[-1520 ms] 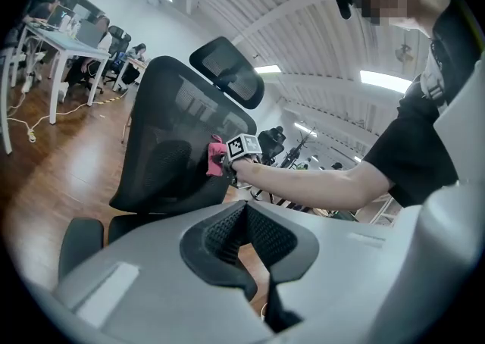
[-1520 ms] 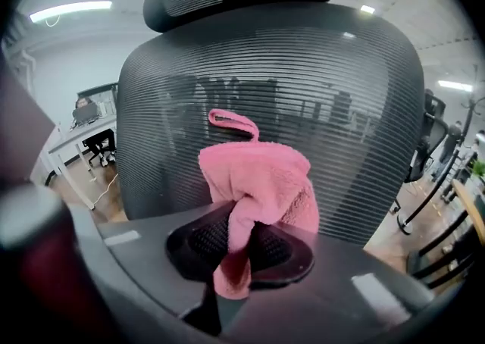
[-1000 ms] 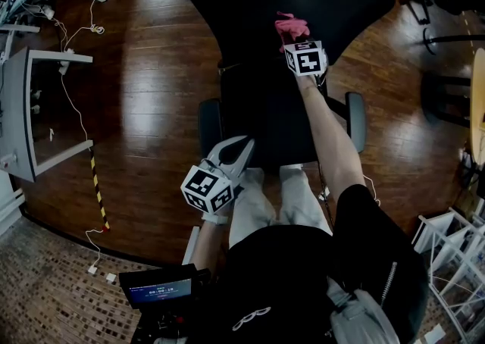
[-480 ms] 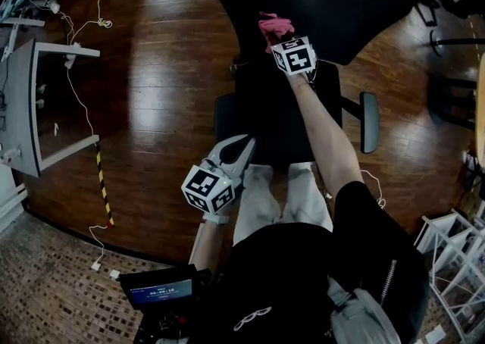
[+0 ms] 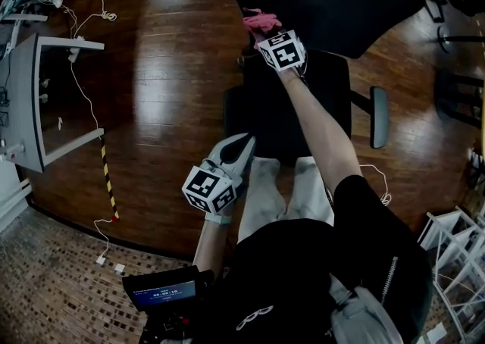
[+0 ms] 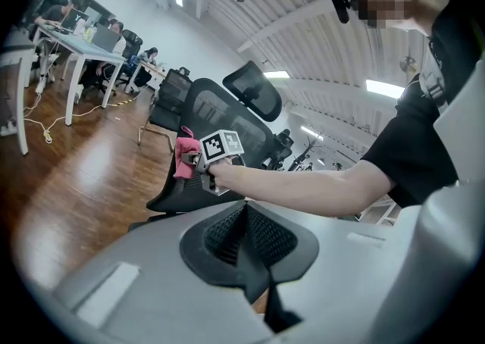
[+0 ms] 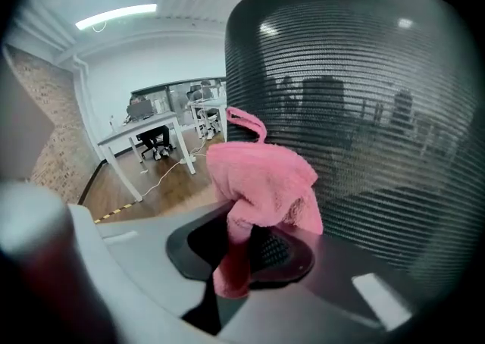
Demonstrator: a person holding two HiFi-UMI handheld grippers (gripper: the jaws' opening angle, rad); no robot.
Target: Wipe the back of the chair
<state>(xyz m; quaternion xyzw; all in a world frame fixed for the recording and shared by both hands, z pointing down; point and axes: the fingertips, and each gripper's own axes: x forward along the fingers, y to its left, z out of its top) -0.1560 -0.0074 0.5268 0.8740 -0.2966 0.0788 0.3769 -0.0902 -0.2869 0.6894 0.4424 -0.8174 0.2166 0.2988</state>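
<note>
Right gripper outstretched, jaws clamped; left gripper low, jaws together

**Mesh, fleece and gloss**

The chair back I see is a dark woven mesh, ribbed and faintly shiny. Against it, the pink cloth looks soft and fluffy, matt. My right hand-held gripper, clamped on it, is smooth matt grey plastic with finely ridged black pads; the left hand-held gripper looks the same. Below the chair back, the floor is glossy varnished wood planks.
</note>
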